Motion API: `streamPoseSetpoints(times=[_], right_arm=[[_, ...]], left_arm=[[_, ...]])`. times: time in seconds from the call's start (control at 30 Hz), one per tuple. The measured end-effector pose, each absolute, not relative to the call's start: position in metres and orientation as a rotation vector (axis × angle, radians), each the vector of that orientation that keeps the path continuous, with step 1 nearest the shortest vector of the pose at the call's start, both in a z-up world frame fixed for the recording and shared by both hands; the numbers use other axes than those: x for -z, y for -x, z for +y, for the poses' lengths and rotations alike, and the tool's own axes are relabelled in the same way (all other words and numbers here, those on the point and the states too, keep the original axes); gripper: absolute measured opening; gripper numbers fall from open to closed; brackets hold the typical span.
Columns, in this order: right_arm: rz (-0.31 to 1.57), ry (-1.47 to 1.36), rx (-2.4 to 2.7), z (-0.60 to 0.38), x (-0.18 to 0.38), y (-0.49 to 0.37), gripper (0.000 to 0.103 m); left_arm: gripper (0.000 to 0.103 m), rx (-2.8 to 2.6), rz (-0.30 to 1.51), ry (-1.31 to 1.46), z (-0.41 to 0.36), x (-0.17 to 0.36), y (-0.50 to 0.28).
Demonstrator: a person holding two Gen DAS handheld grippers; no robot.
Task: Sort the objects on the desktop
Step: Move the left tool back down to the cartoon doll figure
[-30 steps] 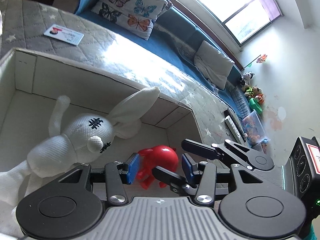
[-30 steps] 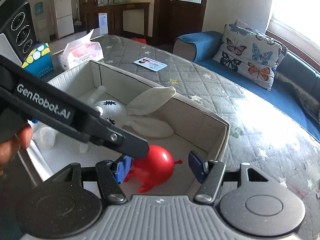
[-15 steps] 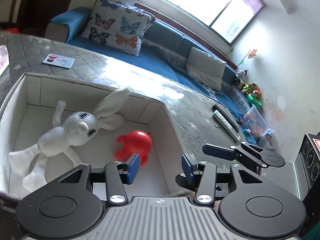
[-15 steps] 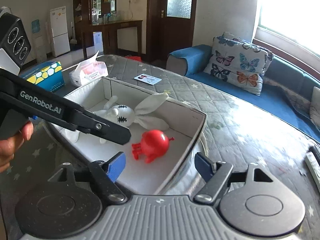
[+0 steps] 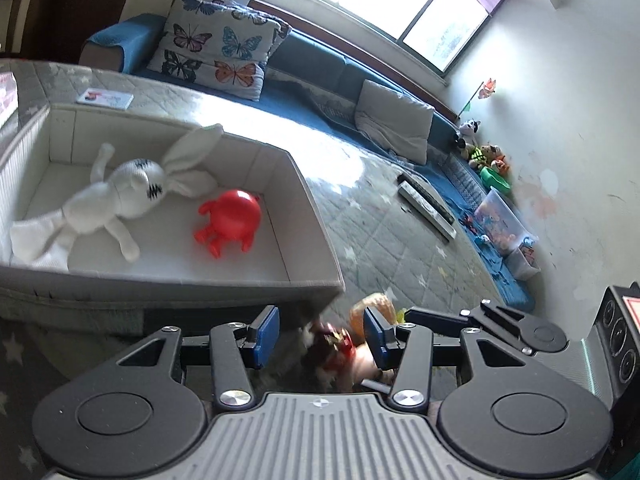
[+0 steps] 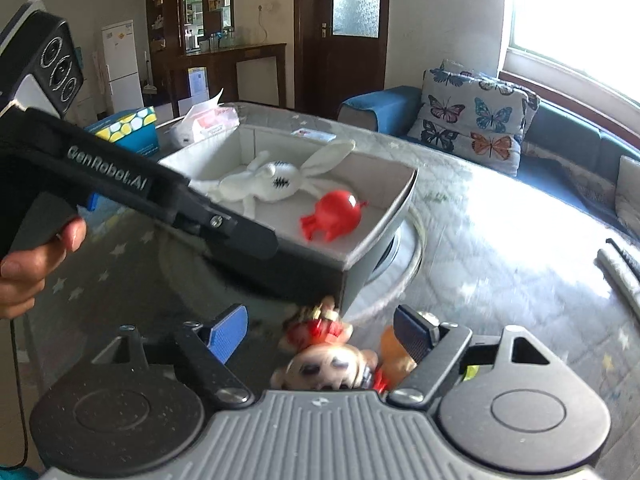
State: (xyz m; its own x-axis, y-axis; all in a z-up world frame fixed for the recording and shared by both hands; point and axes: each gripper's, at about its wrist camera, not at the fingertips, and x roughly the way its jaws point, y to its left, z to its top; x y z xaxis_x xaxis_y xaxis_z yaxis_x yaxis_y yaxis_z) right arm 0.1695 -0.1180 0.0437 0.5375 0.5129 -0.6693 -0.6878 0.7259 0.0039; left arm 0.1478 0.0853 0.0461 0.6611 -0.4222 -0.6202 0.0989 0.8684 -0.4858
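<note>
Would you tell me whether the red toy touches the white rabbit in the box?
Apart. The left wrist view shows white box floor between the red toy and the white rabbit.

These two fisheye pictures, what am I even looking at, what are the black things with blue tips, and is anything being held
No robot here: a person carries two hand-held grippers, each with a camera looking forward along its two blue-padded fingers. One picture comes from the left gripper, the other from the right gripper. In the right view you also see the left gripper's black body from the side, held by the person's hand.

Both stand open and hold nothing. On the grey star-patterned quilted surface sits an open storage box. Inside it lie a white plush rabbit and a red rubber toy, apart from each other. Outside the box, just ahead of both grippers, lies a small blurred doll with red clothing, not yet grasped.
</note>
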Motion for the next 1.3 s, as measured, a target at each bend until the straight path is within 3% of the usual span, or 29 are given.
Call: streamPoseSetpoints(times=[1.3], right_arm=[[0.759, 0.195, -0.672, -0.138, -0.009, -0.161, 0.086]], left_arm=[[0.049, 0.278, 0.855, 0.488, 0.062, -0.014, -0.173]])
